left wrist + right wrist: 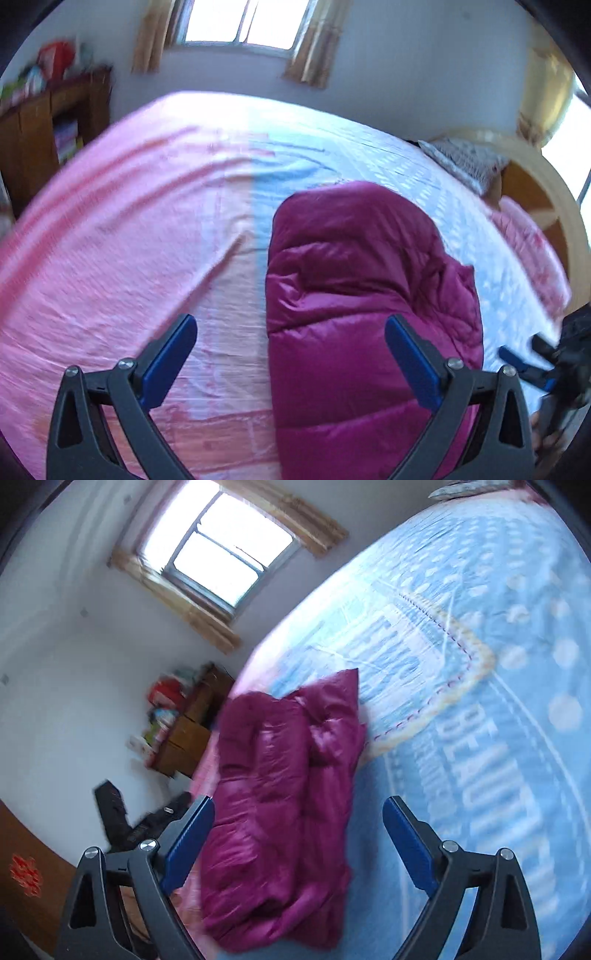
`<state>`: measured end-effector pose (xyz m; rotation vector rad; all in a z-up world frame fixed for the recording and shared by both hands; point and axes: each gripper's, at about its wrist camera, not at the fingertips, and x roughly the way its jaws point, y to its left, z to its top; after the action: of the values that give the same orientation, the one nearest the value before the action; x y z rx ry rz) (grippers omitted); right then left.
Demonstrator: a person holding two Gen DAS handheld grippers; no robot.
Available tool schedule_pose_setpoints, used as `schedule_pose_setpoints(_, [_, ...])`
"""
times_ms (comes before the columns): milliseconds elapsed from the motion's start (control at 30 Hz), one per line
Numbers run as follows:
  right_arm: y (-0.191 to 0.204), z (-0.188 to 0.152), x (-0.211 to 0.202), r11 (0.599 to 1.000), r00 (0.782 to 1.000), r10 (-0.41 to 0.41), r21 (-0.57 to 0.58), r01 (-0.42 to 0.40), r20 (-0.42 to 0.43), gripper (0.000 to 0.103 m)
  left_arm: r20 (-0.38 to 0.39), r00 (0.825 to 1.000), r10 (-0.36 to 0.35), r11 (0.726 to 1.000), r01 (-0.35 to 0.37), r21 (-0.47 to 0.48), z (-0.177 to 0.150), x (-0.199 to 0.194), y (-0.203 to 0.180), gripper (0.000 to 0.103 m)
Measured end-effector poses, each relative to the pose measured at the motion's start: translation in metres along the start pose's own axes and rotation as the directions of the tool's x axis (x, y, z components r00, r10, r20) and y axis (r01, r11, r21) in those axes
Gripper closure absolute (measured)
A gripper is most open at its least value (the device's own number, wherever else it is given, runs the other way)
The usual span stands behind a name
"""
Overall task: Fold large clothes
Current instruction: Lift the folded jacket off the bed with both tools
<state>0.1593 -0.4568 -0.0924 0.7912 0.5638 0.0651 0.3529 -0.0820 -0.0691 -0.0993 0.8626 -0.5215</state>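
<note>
A magenta puffer jacket lies folded into a long bundle on the bed, partly on the blue half of the sheet. My left gripper hovers open above its near left edge, blue pads spread, nothing between them. In the right wrist view the same jacket runs from near the fingers toward the bed's far edge. My right gripper is open over its near end and grips nothing. The right gripper also shows at the right edge of the left wrist view, beside the jacket.
The bed sheet is pink on the left and blue with white lettering on the right. A wooden shelf with clutter stands by the far wall under a window. A patterned pillow lies near the headboard.
</note>
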Motion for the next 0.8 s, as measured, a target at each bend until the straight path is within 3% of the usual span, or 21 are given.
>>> schedule_pose_setpoints(233, [-0.003,0.012,0.084,0.995,0.987,-0.051,-0.089,0.038,-0.152,0.01,-0.069,0.994,-0.086,0.996,0.084,-0.041,-0.023,0.042,-0.002,0.0])
schedule_pose_setpoints(367, [0.008,0.004,0.102,0.974,0.989,-0.098,-0.216,0.072,-0.113,0.008,-0.086,0.987,-0.136,0.988,0.13,-0.079,-0.027,0.05,0.007,0.0])
schedule_pose_setpoints(667, [0.031,-0.002,0.12,0.935,0.972,-0.171,-0.337,0.11,-0.158,0.008,-0.07,0.996,-0.06,0.998,0.061,0.009,-0.028,0.053,-0.011,0.0])
schedule_pose_setpoints(800, [0.042,-0.007,0.124,0.918,0.971,-0.178,-0.382,0.105,-0.161,0.022,-0.06,0.998,-0.023,0.999,0.025,0.023,-0.028,0.055,-0.018,0.003])
